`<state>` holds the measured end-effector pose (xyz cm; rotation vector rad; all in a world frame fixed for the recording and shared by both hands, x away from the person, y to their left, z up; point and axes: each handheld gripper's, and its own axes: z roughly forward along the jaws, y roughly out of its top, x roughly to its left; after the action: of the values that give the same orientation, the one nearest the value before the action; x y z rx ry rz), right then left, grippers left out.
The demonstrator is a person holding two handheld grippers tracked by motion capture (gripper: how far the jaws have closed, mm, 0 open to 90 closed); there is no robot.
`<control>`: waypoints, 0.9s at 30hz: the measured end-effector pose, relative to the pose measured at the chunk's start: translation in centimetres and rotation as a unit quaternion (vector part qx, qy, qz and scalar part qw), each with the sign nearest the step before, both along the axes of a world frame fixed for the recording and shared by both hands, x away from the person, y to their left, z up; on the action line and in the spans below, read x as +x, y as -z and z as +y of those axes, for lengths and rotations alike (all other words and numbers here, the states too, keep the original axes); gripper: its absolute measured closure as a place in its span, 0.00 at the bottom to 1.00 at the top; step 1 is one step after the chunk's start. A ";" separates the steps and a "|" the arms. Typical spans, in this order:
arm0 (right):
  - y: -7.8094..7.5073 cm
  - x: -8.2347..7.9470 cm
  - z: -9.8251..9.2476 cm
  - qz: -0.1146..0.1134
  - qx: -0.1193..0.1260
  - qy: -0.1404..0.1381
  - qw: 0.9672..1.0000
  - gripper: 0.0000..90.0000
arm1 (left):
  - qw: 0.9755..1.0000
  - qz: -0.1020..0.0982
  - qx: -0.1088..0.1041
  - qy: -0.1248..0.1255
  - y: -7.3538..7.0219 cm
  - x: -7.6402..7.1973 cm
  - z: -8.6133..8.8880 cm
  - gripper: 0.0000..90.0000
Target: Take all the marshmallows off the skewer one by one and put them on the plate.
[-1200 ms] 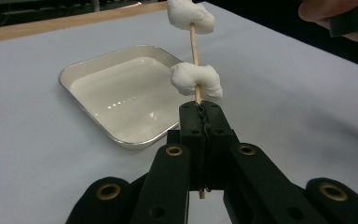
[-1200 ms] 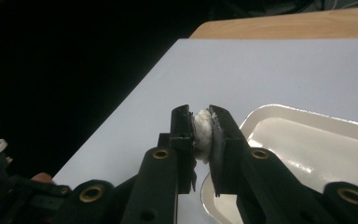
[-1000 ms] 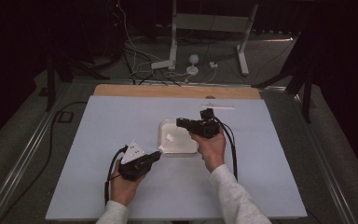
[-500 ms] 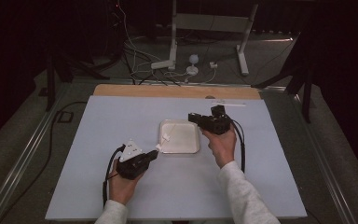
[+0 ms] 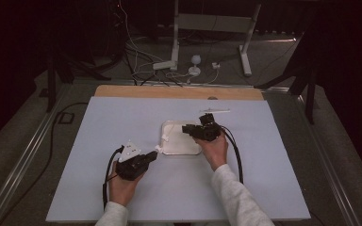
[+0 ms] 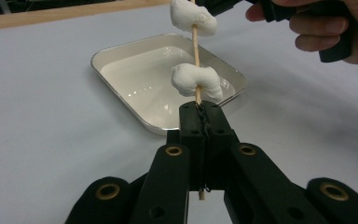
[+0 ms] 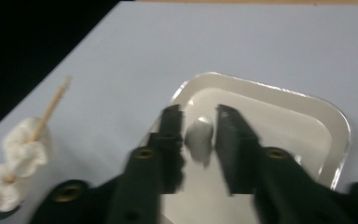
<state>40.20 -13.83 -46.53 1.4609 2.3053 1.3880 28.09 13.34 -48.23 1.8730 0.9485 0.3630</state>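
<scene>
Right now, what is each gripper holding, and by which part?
The left gripper is shut on the wooden skewer near its lower end, below two white pieces. The right gripper, jaws just opening, straddles a white piece over the tray, apparently released.

R gripper point(image 5: 187, 128) lower over tray point(image 5: 181, 149), fingers just opening around white lump point(image 7: 200, 133).

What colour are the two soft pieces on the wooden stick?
White; the two soft pieces on the stick show best in the left gripper view.
</scene>
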 end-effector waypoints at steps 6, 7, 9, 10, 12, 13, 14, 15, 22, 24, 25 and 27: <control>0.1 -0.3 -0.1 0.003 0.004 0.006 1.000 0.37 | 1.000 0.005 0.000 -0.004 0.3 0.2 0.1 1.00; 0.0 -0.4 -0.1 0.004 0.008 0.003 1.000 0.33 | 1.000 0.005 -0.001 -0.005 0.3 0.2 0.1 1.00; -0.2 -0.5 -0.1 0.001 0.008 0.001 1.000 0.30 | 1.000 0.005 -0.002 -0.006 0.3 0.2 0.1 1.00; -0.3 -0.7 -0.1 -0.002 0.006 -0.002 1.000 0.27 | 1.000 0.005 -0.002 -0.006 0.3 0.2 0.1 1.00; -0.7 -1.0 0.0 -0.005 0.009 -0.010 1.000 0.23 | 1.000 0.005 -0.002 -0.007 0.2 0.2 0.1 1.00; -1.0 -1.3 0.0 -0.006 0.012 -0.020 1.000 0.20 | 1.000 0.005 -0.003 -0.007 0.2 0.2 0.2 1.00; -1.0 -1.3 0.0 -0.006 0.012 -0.020 1.000 0.20 | 1.000 0.005 -0.002 -0.007 0.2 0.2 0.2 1.00; -1.2 -1.5 0.0 -0.008 0.013 -0.026 1.000 0.20 | 1.000 0.005 -0.003 -0.007 0.2 0.2 0.2 1.00; -2.1 -2.8 0.5 -0.012 0.041 -0.059 0.997 0.18 | 1.000 0.002 -0.005 -0.008 0.2 0.2 0.2 1.00; -2.2 -3.1 0.8 -0.013 0.042 -0.067 0.997 0.18 | 1.000 0.002 -0.005 -0.008 0.1 0.1 0.1 1.00; -2.2 -3.2 1.0 -0.012 0.046 -0.072 0.996 0.18 | 1.000 0.001 -0.005 -0.008 0.1 0.1 0.1 1.00; -2.2 -3.5 1.4 -0.013 0.051 -0.080 0.995 0.18 | 1.000 0.001 -0.006 -0.008 0.1 0.1 0.0 1.00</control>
<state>36.75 -12.45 -44.28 1.2994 2.4157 1.5783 28.20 13.38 -48.35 1.8554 0.9656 0.3650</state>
